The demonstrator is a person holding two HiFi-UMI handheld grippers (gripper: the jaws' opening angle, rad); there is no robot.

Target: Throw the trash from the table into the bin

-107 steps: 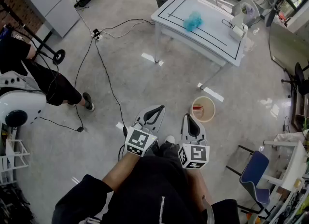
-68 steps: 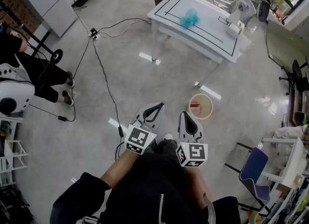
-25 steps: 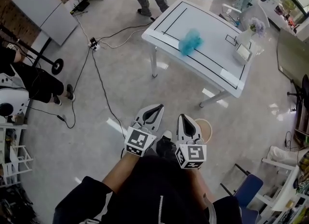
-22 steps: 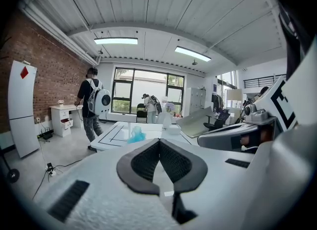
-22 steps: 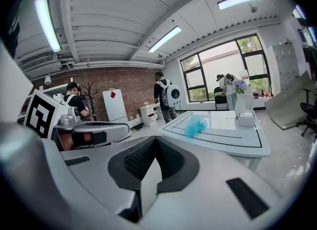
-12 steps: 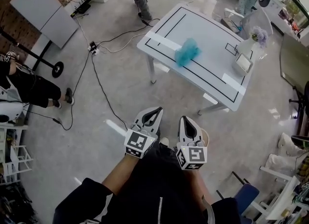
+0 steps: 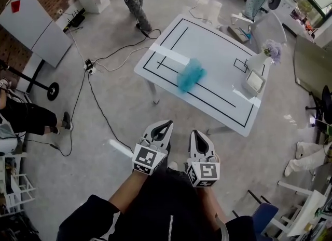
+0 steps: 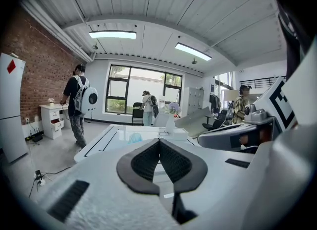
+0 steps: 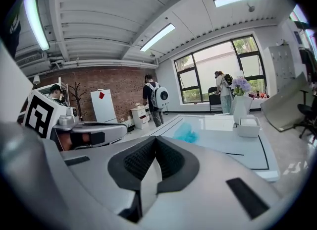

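1. The floor (image 7: 104,105) fills most of the head view, with cables trailing across it. The bin shows in no view, so its place cannot be told.
2. The white desk (image 7: 218,48), marked with black lines, stands ahead of the person, apart from both tools. Its far right corner holds a vase of flowers (image 7: 261,58) and a small box (image 7: 254,82).
3. The left hand-held gripper (image 7: 166,125) and the right hand-held gripper (image 7: 194,133) are carried side by side at about the same level, pointing toward the desk. Each one's own view shows the jaws pressed together with nothing between them.
4. The trash (image 7: 190,75), a crumpled teal lump, lies on the desk near its front edge, across a black line. Its longer side runs away from the person, slanting slightly right.
5. The trash lies ahead of both tools and well apart from them. It is almost straight in front of the right one and slightly right of the left one, so neither is clearly nearer.
6. What the trash is made of is hard to make out.
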